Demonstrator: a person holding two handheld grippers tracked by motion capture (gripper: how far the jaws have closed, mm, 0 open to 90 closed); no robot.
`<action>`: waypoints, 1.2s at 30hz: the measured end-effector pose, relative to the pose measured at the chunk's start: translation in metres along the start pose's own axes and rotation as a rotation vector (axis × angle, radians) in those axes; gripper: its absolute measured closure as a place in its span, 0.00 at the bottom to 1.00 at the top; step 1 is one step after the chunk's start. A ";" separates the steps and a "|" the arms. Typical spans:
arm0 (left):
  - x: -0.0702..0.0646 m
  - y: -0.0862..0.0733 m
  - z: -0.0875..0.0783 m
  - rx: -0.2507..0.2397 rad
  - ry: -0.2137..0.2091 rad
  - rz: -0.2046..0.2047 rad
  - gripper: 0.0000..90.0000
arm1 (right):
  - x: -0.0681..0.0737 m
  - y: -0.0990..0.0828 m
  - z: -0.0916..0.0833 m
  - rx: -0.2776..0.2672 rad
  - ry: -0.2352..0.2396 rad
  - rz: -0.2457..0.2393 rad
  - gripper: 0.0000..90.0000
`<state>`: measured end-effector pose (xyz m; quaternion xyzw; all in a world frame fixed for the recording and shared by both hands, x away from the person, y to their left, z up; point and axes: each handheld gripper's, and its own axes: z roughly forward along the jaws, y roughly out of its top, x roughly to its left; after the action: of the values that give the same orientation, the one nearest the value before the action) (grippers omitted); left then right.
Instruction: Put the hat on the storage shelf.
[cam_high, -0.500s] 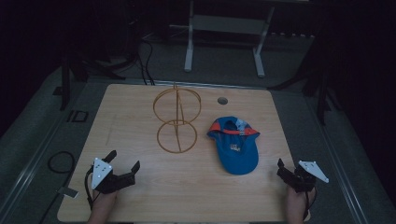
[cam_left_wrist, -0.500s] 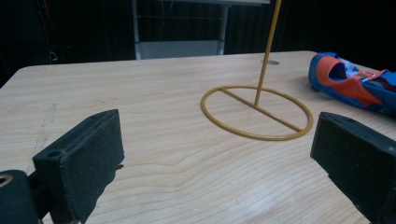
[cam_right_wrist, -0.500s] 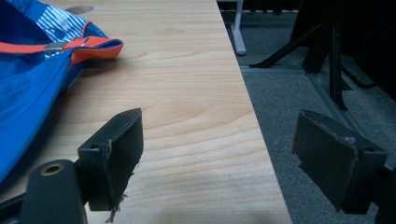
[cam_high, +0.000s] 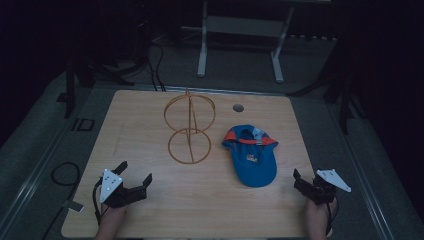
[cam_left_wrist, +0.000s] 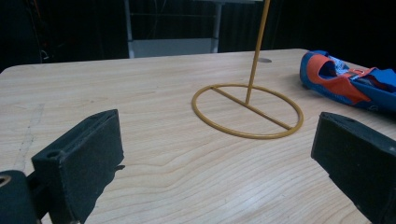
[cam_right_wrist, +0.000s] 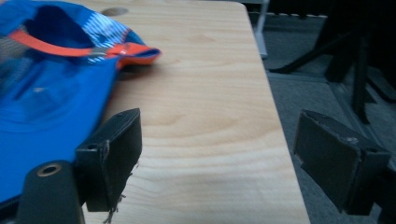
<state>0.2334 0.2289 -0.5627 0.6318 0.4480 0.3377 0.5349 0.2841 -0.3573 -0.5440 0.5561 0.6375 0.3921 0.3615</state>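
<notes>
Blue fabric cap with orange trim (cam_high: 252, 155) lies upside down, it seems, toward the table's (cam_high: 150, 215) right edge, near the gold wire stand with two rings (cam_high: 190, 127) at centre. Left hand-held gripper (cam_high: 134, 176) at the near left corner, jaws wide apart, empty. Right hand-held gripper (cam_high: 306, 181) at the near right corner, just beside the cap, jaws spread, nothing held.
</notes>
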 end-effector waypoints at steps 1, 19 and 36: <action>0.000 0.000 0.000 -0.002 -0.007 0.000 0.03 | 0.001 0.004 0.000 0.005 0.000 -0.010 0.17; -0.004 -0.001 0.003 0.039 -0.028 0.014 0.03 | 0.019 0.082 0.016 0.001 0.194 -0.122 0.14; -0.002 0.001 0.001 0.040 -0.043 0.012 0.03 | 0.061 0.124 0.068 0.071 0.417 -0.202 0.25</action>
<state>0.2341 0.2261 -0.5620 0.6521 0.4392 0.3182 0.5297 0.3902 -0.2808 -0.4629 0.4087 0.7641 0.4377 0.2398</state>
